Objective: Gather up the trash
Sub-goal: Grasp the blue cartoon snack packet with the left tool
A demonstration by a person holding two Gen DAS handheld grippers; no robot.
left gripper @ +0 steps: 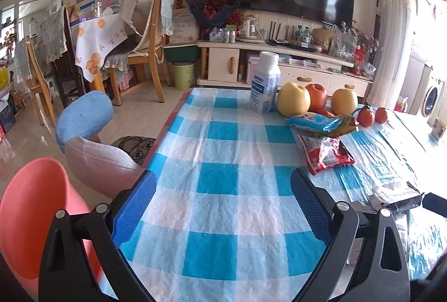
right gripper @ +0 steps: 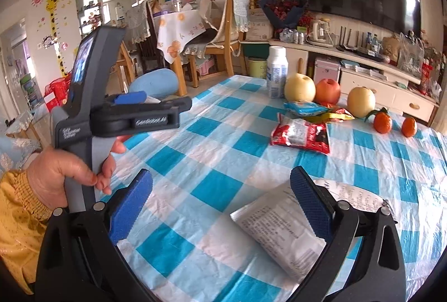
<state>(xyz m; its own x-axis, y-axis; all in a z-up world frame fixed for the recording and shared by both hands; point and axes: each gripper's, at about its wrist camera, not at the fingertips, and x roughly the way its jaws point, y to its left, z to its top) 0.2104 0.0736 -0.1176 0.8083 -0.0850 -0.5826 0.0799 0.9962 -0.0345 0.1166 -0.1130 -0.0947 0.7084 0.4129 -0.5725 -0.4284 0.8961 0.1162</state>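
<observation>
On the table [right gripper: 212,112] with the blue and white checks stand one white bottle [right gripper: 276,73], two yellow pears [right gripper: 300,87], one red apple [right gripper: 327,91] and two small oranges [right gripper: 382,122]. Three snack wrappers lie there: a blue one [right gripper: 304,108], a yellow one [right gripper: 336,115] and a red one [right gripper: 300,134]. The left gripper [left gripper: 223,196] has its jaws wide open over bare cloth. The right gripper [right gripper: 220,196] is open too, and one white paper packet [right gripper: 279,229] lies right between its jaws, on the table.
</observation>
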